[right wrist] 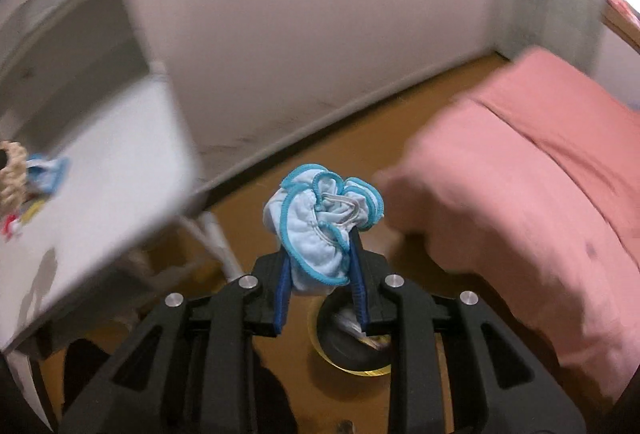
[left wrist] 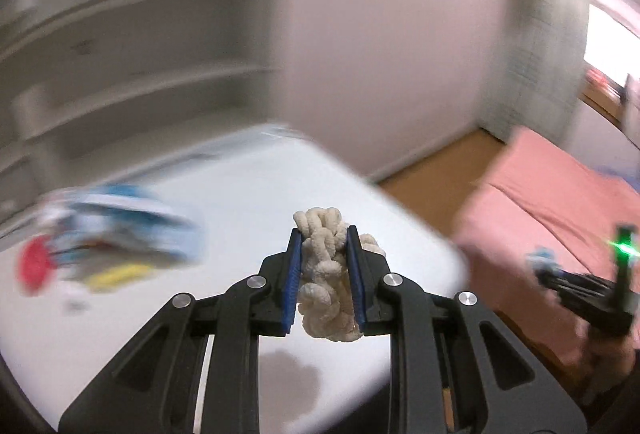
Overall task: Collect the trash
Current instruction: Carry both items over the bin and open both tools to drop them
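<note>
My left gripper (left wrist: 323,234) is shut on a knotted cream rope bundle (left wrist: 325,276), held above the white table (left wrist: 248,194). In the right wrist view my right gripper (right wrist: 320,234) is shut on a crumpled light-blue cloth with turquoise trim (right wrist: 320,230), hanging over the brown floor. Directly below it sits a round bin with a yellow rim (right wrist: 352,344) holding some scraps. The right gripper (left wrist: 540,262) also shows blurred at the right edge of the left wrist view, and the rope bundle (right wrist: 12,174) at the left edge of the right wrist view.
A blurred pile of colourful items (left wrist: 108,246) lies on the table's left part. A pink-covered bed (right wrist: 540,194) fills the right side. White shelves (left wrist: 120,74) stand behind the table, with a plain wall and skirting behind. A white table leg (right wrist: 220,246) runs beside the bin.
</note>
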`<state>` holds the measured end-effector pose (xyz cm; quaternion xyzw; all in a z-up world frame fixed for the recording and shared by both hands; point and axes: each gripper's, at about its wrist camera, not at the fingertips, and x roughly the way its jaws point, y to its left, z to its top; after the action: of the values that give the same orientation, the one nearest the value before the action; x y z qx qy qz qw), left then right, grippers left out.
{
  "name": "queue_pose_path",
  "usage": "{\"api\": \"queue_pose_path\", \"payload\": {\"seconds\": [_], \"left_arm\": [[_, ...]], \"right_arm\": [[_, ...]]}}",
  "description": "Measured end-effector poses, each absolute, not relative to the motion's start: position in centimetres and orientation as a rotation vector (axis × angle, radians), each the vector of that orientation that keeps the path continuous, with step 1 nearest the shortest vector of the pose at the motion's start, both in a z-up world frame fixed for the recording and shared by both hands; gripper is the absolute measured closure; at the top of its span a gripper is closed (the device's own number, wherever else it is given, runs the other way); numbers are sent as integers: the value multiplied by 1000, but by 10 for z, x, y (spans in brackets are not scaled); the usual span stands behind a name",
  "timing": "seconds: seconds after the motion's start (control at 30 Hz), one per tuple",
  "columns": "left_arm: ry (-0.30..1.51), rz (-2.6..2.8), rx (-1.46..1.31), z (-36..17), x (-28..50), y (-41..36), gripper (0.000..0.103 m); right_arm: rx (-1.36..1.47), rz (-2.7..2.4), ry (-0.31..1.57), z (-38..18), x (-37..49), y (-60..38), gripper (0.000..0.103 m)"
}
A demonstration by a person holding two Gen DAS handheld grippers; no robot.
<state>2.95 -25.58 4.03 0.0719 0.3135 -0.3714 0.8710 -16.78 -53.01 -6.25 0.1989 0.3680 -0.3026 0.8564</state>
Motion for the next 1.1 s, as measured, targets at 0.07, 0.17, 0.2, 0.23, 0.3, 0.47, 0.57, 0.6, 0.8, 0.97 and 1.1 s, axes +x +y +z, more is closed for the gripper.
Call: {"api": "queue_pose_path", "payload": {"seconds": [0.07,0.17,0.2,0.23,0.3,0.47,0.57,0.6,0.8,0.97,1.1], "left_arm": [[691,-890,161,27,2,-298,82],[748,-1042,212,-3,-40,-360,82],[771,-1091,233,-16,-53,-379,82],[791,-1128,251,-27,-61,-394,82],[833,-1186,292,-56,-77,-425,82],[970,-1227,371,-125,-85,-475,82],[1022,-1231,392,-150,-90,-492,82],[1029,-1233,402,-154,-87,-498,82],[1045,-1231,425,-171,-103,-509,81],[1042,-1234,433,-168,-101,-514,67],[1014,-1224,424,-160,-99,-512,45]], "right_arm": [[467,-687,795,-79,-182,-550,78],[518,-728,820,-105,-201,-574,78],[528,-729,828,-111,-205,-579,78],[540,-737,846,-120,-209,-586,78],[567,-751,872,-134,-218,-598,78],[611,-768,911,-153,-228,-610,77],[649,-750,928,-166,-236,-616,77],[657,-748,934,-169,-238,-617,77],[685,-744,934,-173,-245,-622,77],[694,-742,938,-174,-246,-619,77],[702,-735,945,-176,-246,-620,77]]}}
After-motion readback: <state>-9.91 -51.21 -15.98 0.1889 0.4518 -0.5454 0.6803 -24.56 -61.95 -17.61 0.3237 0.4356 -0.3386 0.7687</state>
